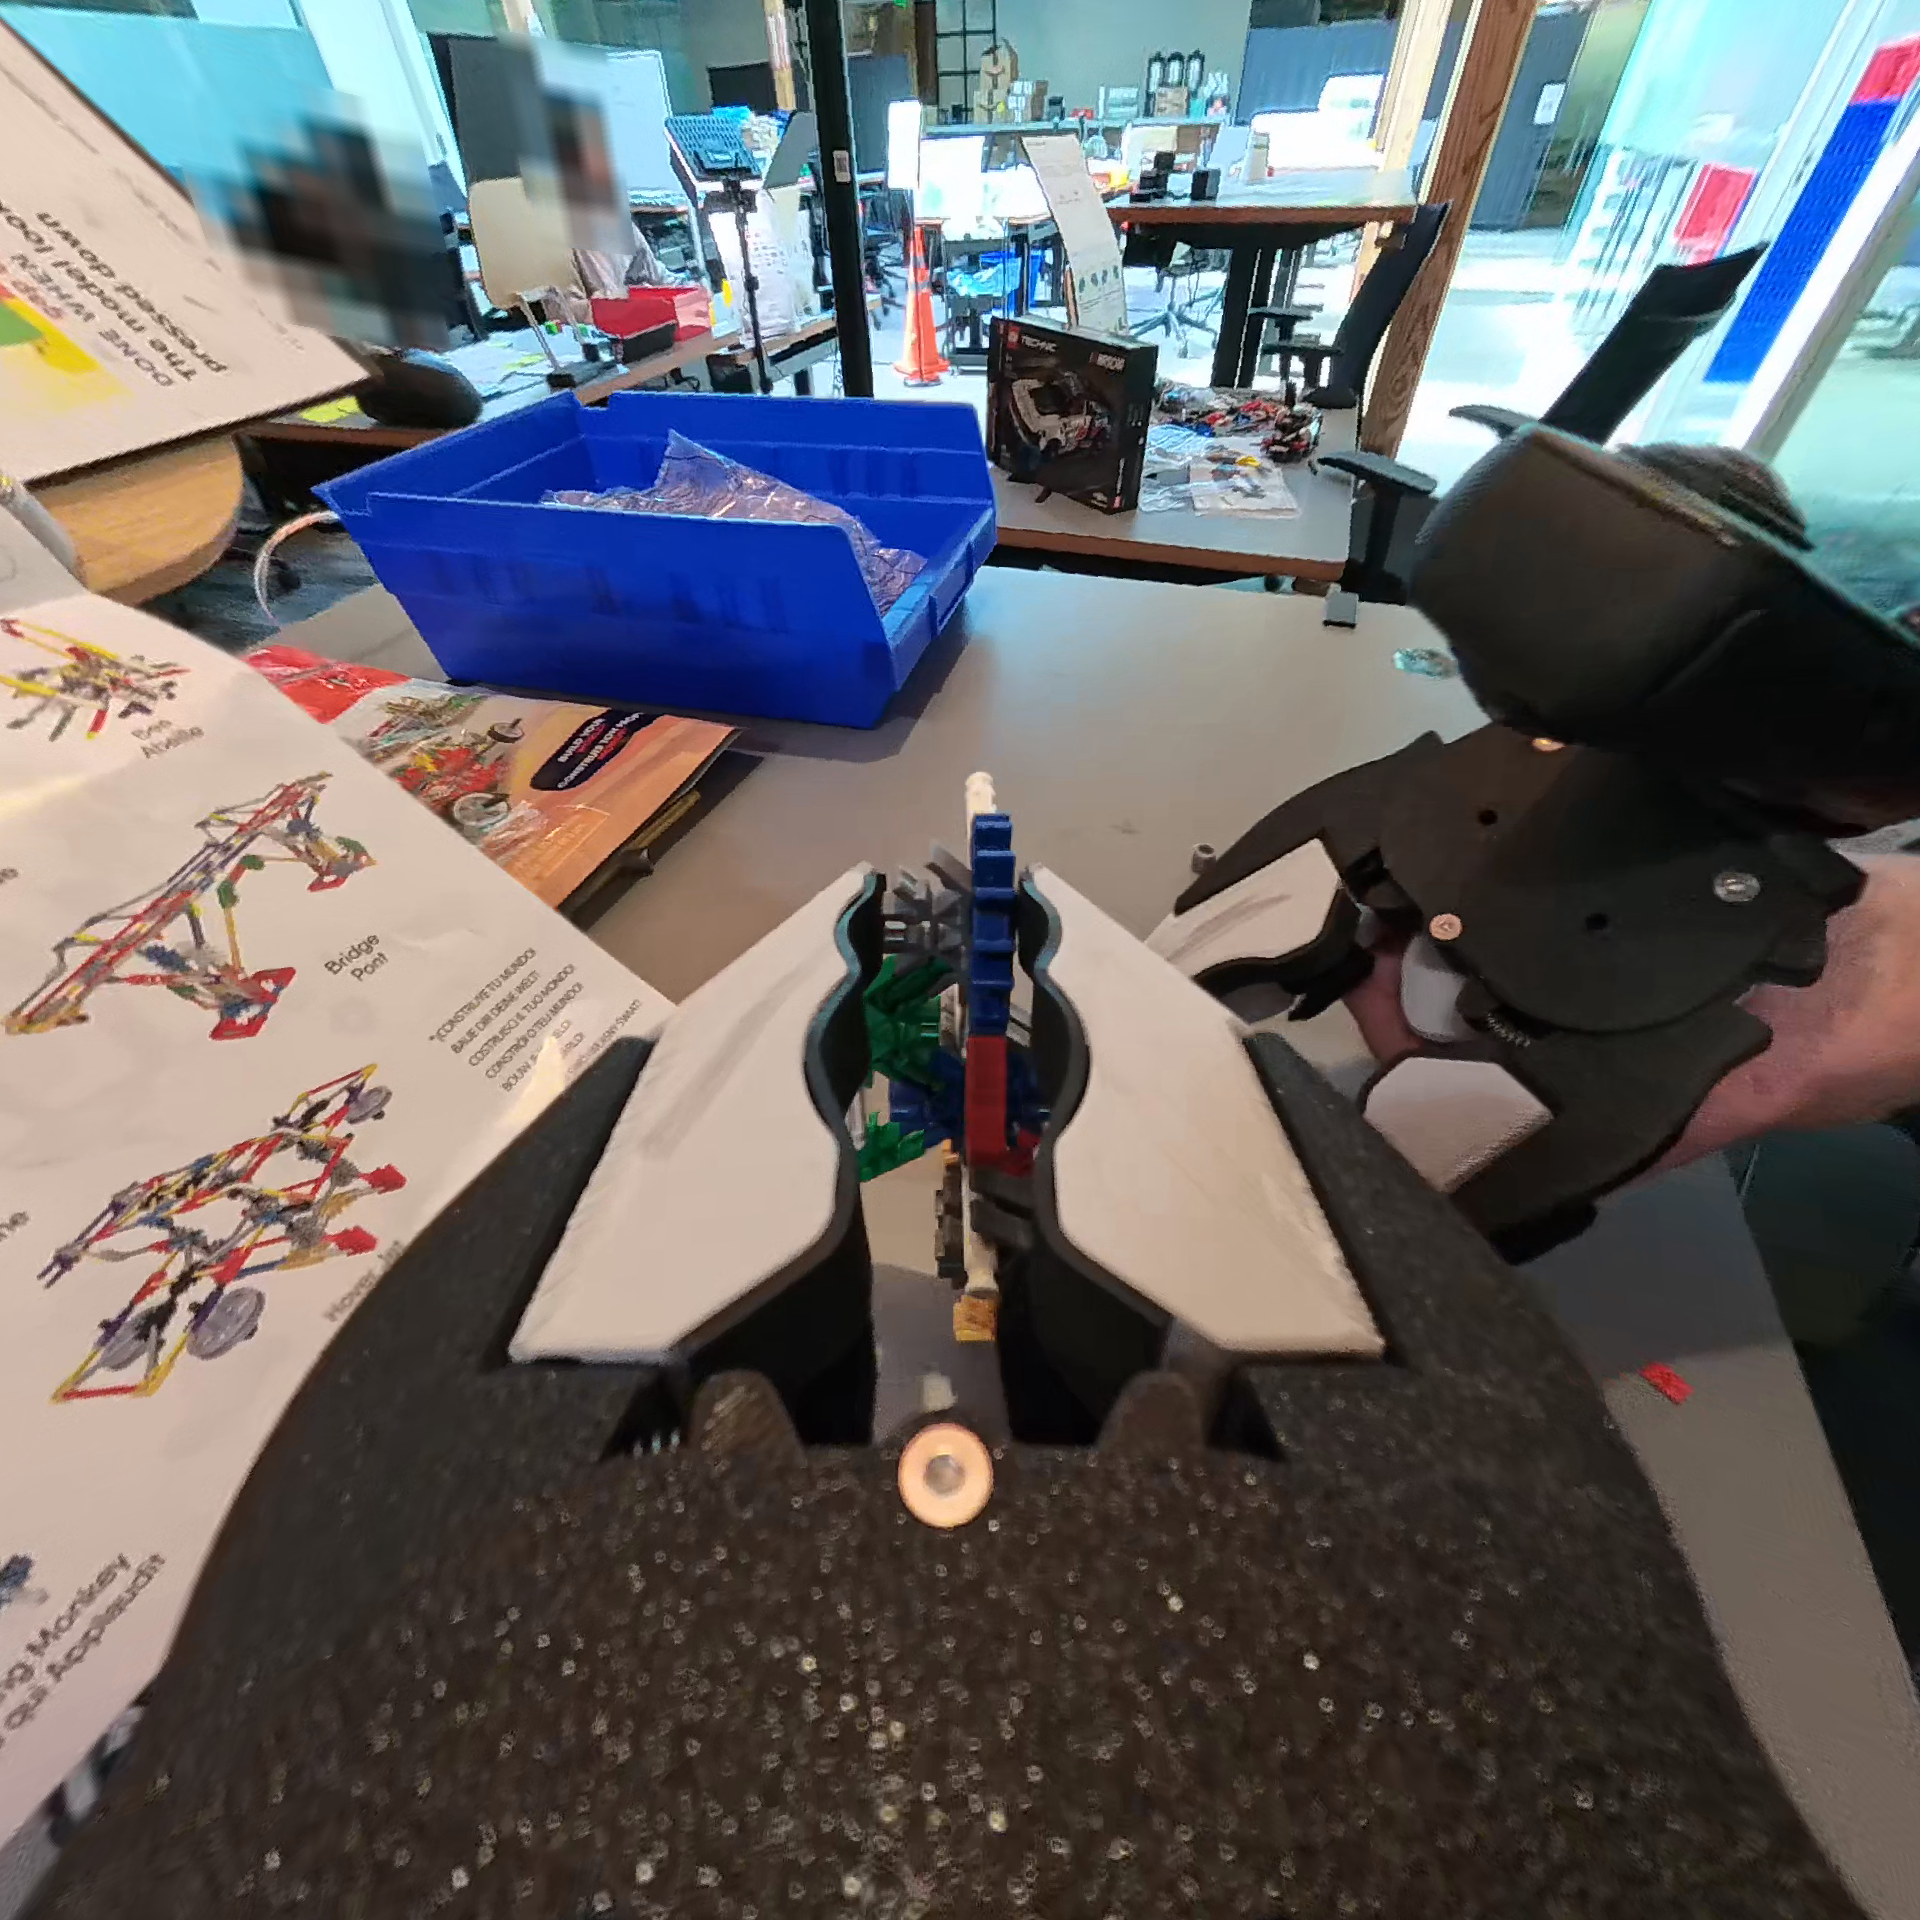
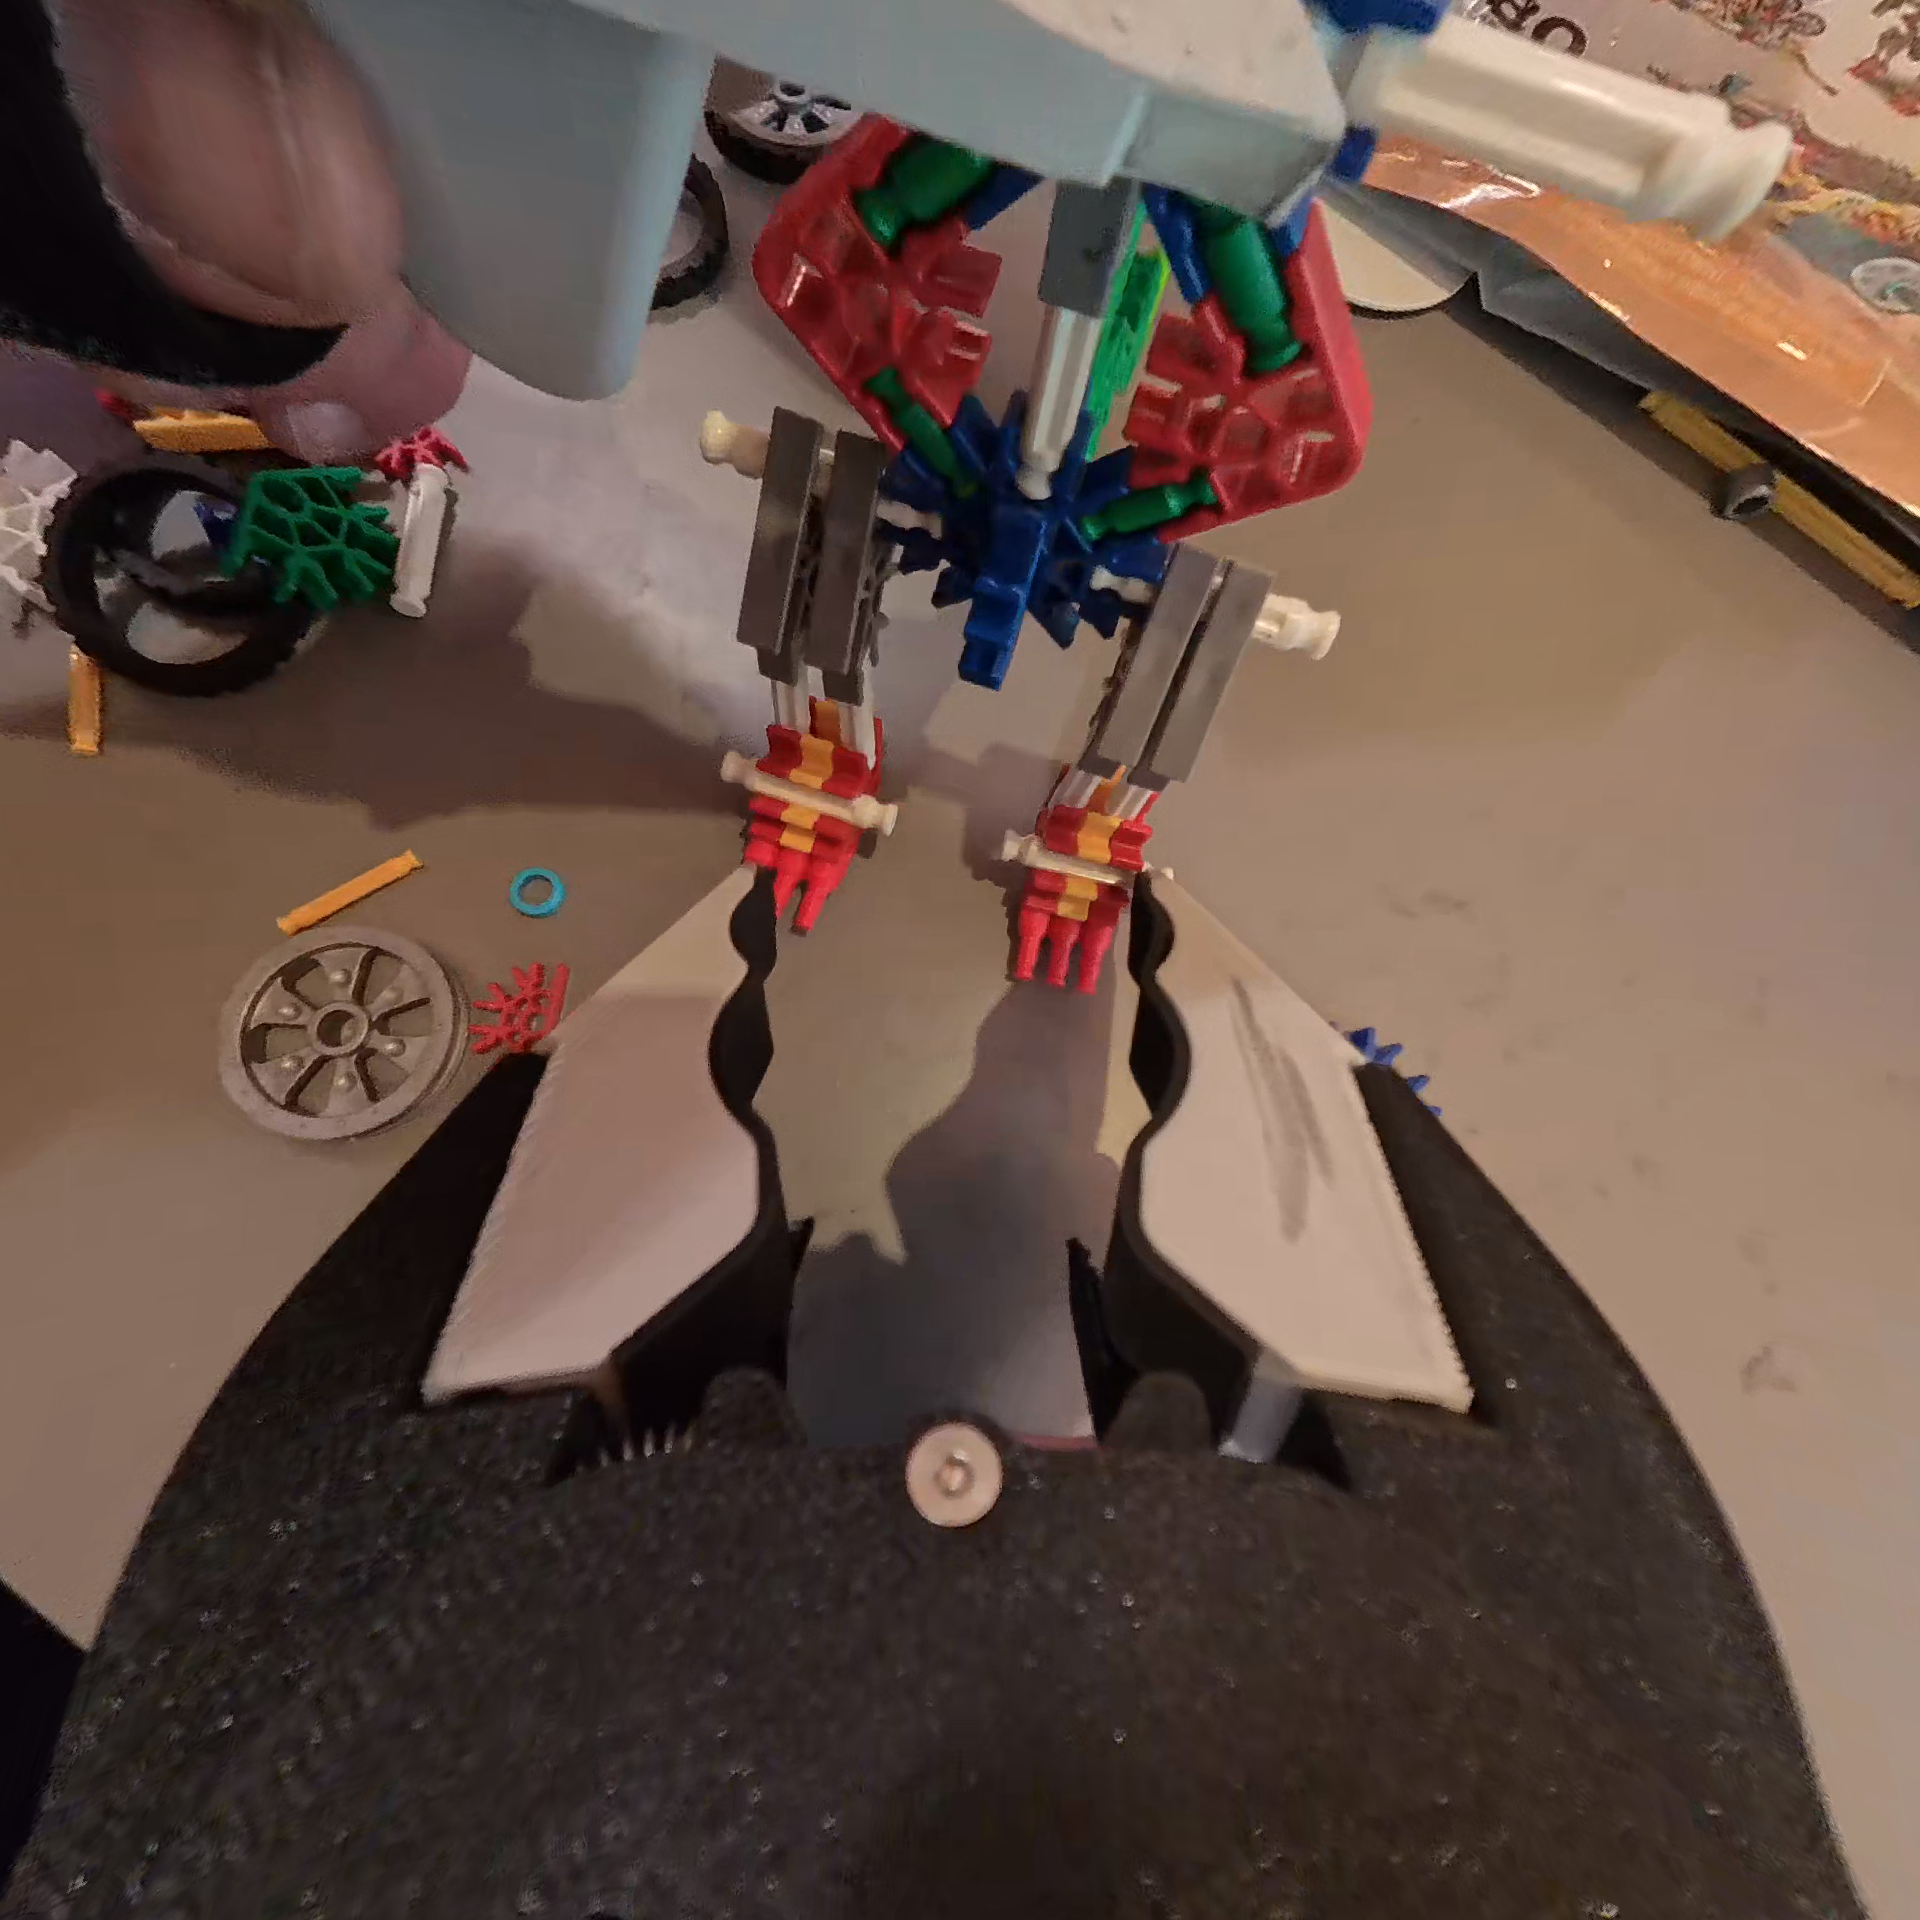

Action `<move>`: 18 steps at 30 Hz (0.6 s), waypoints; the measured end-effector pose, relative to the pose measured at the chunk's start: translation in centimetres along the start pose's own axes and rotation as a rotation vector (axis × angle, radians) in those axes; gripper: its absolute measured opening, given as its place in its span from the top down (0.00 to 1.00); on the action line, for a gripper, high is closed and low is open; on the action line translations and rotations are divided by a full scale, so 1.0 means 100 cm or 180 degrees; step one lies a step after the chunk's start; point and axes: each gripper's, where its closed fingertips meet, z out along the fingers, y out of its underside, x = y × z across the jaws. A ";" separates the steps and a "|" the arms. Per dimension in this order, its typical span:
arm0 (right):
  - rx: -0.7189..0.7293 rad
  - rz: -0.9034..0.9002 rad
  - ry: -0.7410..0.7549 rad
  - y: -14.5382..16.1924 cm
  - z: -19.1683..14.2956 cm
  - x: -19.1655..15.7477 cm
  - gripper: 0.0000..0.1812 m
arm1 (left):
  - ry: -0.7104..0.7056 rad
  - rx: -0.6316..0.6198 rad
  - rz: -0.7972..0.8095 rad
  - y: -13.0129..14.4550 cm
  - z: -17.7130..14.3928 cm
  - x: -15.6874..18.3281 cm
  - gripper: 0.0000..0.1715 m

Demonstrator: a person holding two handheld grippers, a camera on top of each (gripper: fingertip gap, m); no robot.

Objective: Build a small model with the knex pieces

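Left wrist view: my left gripper (image 1: 948,914) is clamped on a rod-and-connector toy model (image 1: 985,997), held edge-on between the fingers, its long axis running straight ahead along them, a white rod tip poking out past the fingertips. The right gripper (image 1: 1236,935) sits just to the right, lower, held in a hand (image 1: 1797,1049); whether it touches the model I cannot tell here. Blue bin (image 1: 665,613) beyond, on the grey table (image 1: 1143,665); instruction sheet (image 1: 239,1039) to the left. Right wrist view: right gripper (image 2: 940,894) is spread wide and empty, fingertips just beside the model's (image 2: 1039,499) two red-and-yellow feet, which hang towards it. Model: red panels, blue hub, green rods, grey legs. Loose hub wheel (image 2: 343,1034) and teal ring (image 2: 538,891) lie left.
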 end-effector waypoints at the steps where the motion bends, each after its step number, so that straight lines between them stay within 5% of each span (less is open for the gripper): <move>1: 0.0006 -0.0011 -0.0002 0.000 0.001 0.000 0.63 | 0.0023 -0.0023 0.0005 0.000 0.000 0.001 0.87; 5: 0.0015 0.0005 -0.0077 -0.001 0.001 0.002 0.63 | 0.0121 -0.0069 -0.0156 0.002 -0.001 -0.004 0.86; 12: 0.0045 0.0015 -0.0122 -0.002 -0.003 0.003 0.57 | 0.0179 -0.0120 -0.0355 0.002 -0.013 -0.009 0.70; 18: 0.0217 0.0064 -0.0203 -0.002 -0.030 0.006 0.58 | 0.0174 -0.0469 -0.0327 0.013 -0.049 -0.006 0.72</move>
